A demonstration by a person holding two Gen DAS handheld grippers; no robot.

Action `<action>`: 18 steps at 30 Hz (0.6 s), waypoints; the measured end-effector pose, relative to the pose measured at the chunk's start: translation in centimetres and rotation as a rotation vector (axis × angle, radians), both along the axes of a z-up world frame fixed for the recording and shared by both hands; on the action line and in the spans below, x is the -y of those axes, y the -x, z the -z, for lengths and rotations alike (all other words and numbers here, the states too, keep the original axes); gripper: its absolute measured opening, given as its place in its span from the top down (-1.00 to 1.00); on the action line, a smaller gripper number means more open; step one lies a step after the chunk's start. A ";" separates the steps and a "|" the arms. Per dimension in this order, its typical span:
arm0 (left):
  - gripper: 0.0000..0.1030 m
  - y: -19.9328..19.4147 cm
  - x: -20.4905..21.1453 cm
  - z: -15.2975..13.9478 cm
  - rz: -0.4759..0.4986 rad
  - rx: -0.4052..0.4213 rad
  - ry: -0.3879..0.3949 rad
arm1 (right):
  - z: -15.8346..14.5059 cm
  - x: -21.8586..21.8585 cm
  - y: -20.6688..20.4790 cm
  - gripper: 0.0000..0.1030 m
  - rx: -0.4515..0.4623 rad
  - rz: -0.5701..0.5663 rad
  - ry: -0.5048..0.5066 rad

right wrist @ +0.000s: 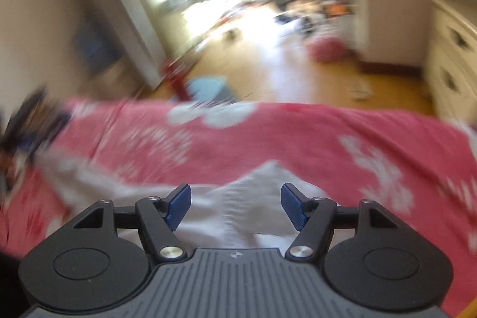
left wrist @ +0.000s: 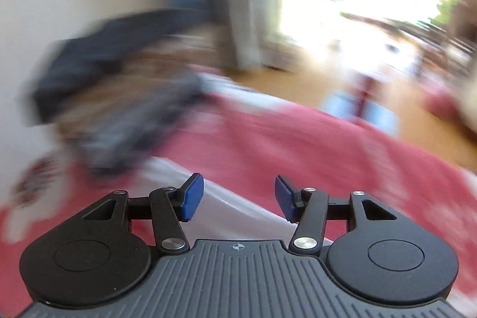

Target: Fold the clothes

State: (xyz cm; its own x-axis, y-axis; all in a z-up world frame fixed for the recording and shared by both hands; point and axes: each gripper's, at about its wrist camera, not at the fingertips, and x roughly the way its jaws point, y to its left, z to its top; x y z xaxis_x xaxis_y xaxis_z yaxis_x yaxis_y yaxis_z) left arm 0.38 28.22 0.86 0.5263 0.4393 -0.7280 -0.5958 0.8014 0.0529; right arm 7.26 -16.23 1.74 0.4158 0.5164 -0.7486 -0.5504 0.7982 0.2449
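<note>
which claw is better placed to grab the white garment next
Right, probably. The right claw is open with the white garment directly beyond its tips. The left claw, also open, sees only a strip of it.

Bed cover [right wrist: 268, 133]: broad bare stretch ahead, open to passage. White garment [right wrist: 250, 198]: spread below the jaws. Dark heap [left wrist: 119, 97], seemingly clothes: left side obstructed.

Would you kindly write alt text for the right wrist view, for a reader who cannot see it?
The right claw hangs open and empty over a white garment lying on a bed with a pink, white-patterned cover. Beyond the bed lie a wooden floor, a bright window and a white dresser at right; the whole picture is motion-blurred.
</note>
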 end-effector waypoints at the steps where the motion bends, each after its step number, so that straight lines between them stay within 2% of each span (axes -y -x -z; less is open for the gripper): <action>1: -0.03 -1.0 1.5 0.3 0.097 -0.010 0.033 | -0.1 -1.6 -0.7 -0.35 -0.013 -0.071 0.036; 4: -0.03 -3.9 6.4 1.8 0.386 -0.052 0.082 | 0.8 -6.8 -2.9 -0.35 -0.046 -0.257 0.140; 6: -0.03 -5.5 9.7 3.1 0.565 -0.089 0.072 | 2.5 -10.3 -3.9 -0.35 -0.030 -0.363 0.212; 9: -0.03 -7.0 13.4 5.2 0.739 -0.160 0.025 | 5.5 -14.9 -5.1 -0.33 -0.013 -0.488 0.284; 12: -0.03 -7.3 15.3 7.3 0.839 -0.227 -0.021 | 8.4 -17.2 -5.2 -0.28 -0.002 -0.554 0.313; 13: -0.03 -7.0 15.6 7.8 0.859 -0.243 -0.042 | 9.1 -17.3 -4.9 -0.17 -0.015 -0.566 0.314; 16: -0.03 -5.9 15.9 8.3 0.906 -0.250 -0.102 | 10.1 -16.2 -2.8 0.05 -0.057 -0.605 0.288; 18: -0.03 -5.6 15.9 8.3 0.928 -0.249 -0.117 | 10.7 -15.3 -0.9 0.06 -0.075 -0.635 0.287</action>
State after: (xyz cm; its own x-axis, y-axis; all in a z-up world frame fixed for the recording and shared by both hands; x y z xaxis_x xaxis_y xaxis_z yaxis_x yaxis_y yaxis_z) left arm 6.03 12.28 -7.45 0.5368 0.0034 -0.8437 0.3108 0.9289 0.2015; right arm 8.21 -0.97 -8.93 0.0408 0.4201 -0.9065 -0.9213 0.3670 0.1286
